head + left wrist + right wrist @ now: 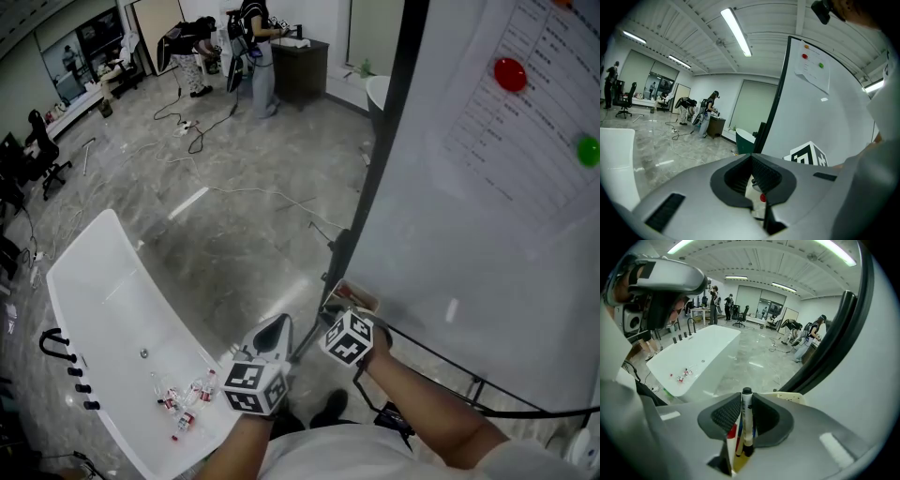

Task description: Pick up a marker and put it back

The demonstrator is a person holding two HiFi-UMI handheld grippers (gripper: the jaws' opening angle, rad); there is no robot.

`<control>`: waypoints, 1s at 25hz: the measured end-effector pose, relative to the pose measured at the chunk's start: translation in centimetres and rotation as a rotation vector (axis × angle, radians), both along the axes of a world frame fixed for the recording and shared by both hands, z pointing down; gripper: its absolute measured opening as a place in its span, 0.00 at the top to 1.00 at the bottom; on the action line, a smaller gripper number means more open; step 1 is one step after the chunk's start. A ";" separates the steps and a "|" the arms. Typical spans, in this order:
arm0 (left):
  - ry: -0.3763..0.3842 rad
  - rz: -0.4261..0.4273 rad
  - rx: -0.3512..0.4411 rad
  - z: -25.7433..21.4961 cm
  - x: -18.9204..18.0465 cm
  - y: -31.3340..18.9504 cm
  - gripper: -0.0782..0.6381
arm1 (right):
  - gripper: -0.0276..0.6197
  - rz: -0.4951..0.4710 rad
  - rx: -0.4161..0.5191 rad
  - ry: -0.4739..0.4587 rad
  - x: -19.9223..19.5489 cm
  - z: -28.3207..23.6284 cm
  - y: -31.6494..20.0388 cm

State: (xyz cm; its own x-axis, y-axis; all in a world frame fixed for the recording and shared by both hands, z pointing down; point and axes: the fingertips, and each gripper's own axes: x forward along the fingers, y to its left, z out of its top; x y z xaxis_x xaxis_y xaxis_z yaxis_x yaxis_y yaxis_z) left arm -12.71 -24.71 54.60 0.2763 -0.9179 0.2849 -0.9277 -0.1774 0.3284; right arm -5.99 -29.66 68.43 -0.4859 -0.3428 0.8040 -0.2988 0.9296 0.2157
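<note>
A white marker with a black cap [746, 420] stands upright between the jaws of my right gripper [747, 397], its cap past the jaw tips. The pads lie close on both sides of the barrel and do not visibly press it. Its lower end sits beside a red marker [732, 433] and a blue one in the yellowish holder [355, 298] at the whiteboard's lower left corner. In the head view my right gripper [350, 317] is at that holder. My left gripper [280, 325] hangs just left of it, jaw tips together [751, 157], holding nothing.
The whiteboard [487, 234] fills the right side, with a red magnet [510, 73], a green magnet [588, 150] and its black frame post [394, 141]. A long white tub [112, 300] with small bottles [183, 398] lies at the left. Cables cross the floor; people [258, 47] stand far back.
</note>
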 end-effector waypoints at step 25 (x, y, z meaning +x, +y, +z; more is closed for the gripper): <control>-0.038 0.152 0.132 -6.6 4.9 -2.3 0.89 | 0.85 0.278 0.208 -0.675 6.1 -19.7 0.4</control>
